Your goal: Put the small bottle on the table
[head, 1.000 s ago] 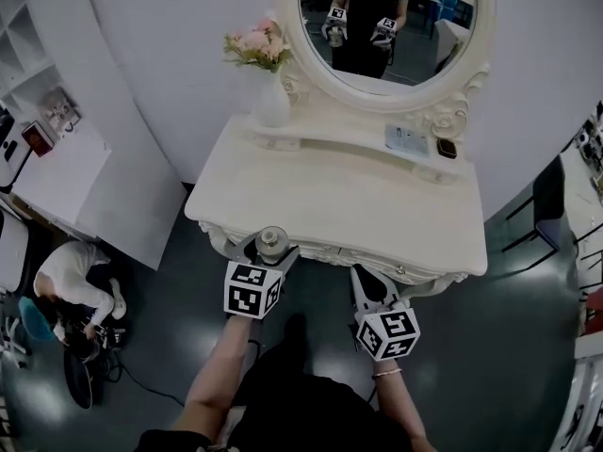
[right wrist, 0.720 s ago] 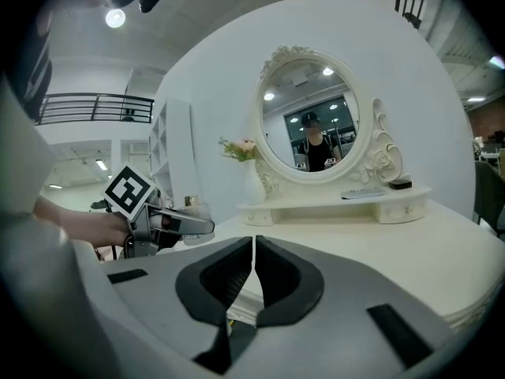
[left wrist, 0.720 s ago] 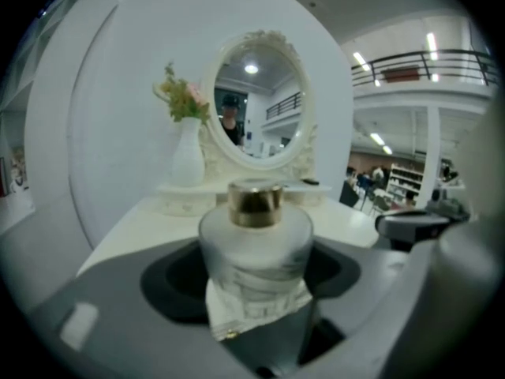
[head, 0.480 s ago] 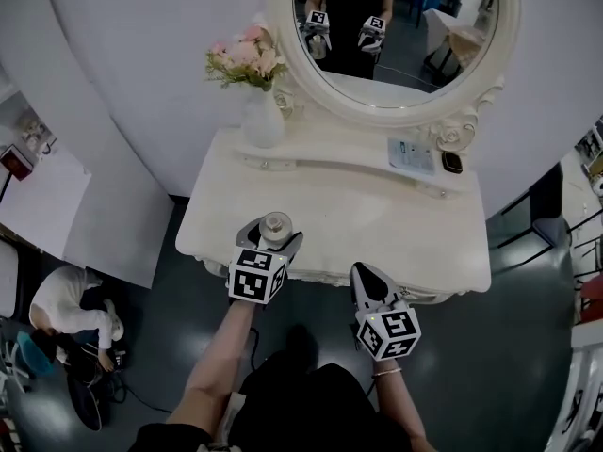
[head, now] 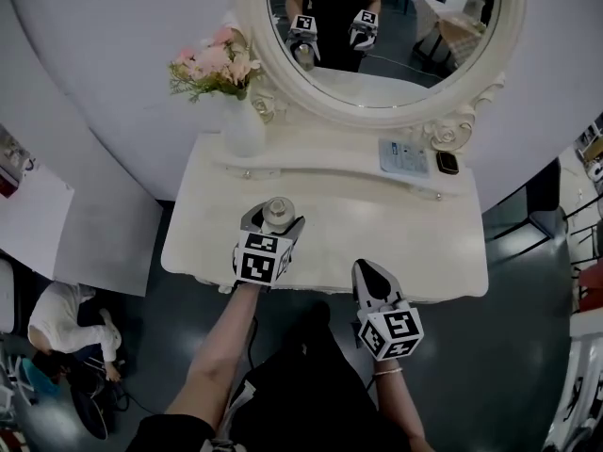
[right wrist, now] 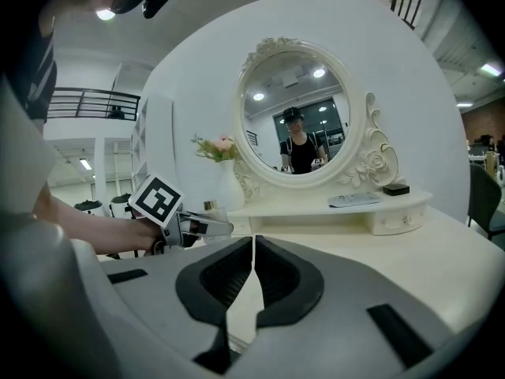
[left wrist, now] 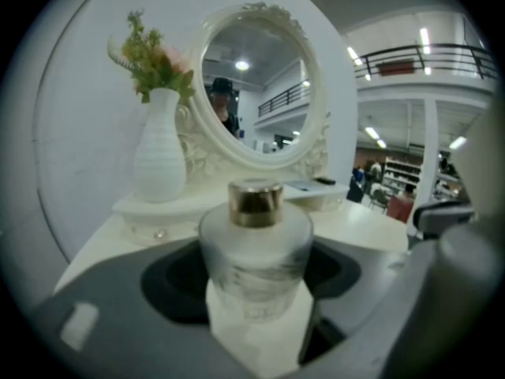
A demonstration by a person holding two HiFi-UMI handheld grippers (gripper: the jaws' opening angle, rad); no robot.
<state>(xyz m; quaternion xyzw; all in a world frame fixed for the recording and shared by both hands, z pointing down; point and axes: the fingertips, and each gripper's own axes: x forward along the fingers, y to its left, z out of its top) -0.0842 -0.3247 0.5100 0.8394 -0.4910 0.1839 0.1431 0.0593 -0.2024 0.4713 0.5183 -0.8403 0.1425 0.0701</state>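
A small frosted bottle point(left wrist: 254, 255) with a gold cap is upright between the jaws of my left gripper point(head: 273, 220), which is shut on it. In the head view the bottle point(head: 277, 212) hangs over the front left part of the white dressing table point(head: 415, 243). I cannot tell whether its base touches the tabletop. My right gripper point(head: 373, 279) is at the table's front edge, right of centre, its jaws shut with nothing between them. From the right gripper view, the left gripper point(right wrist: 207, 228) appears to the left with the bottle in it.
A white vase with pink flowers point(head: 240, 121) stands at the back left on the raised shelf. An oval mirror point(head: 382, 26) rises behind. A flat pale card point(head: 403, 156) and a small dark object point(head: 447, 163) lie at the shelf's right. A person crouches on the floor point(head: 58, 314) at left.
My left gripper has carried the bottle forward from the table's front edge to over the tabletop. The right gripper has come up to the front edge.
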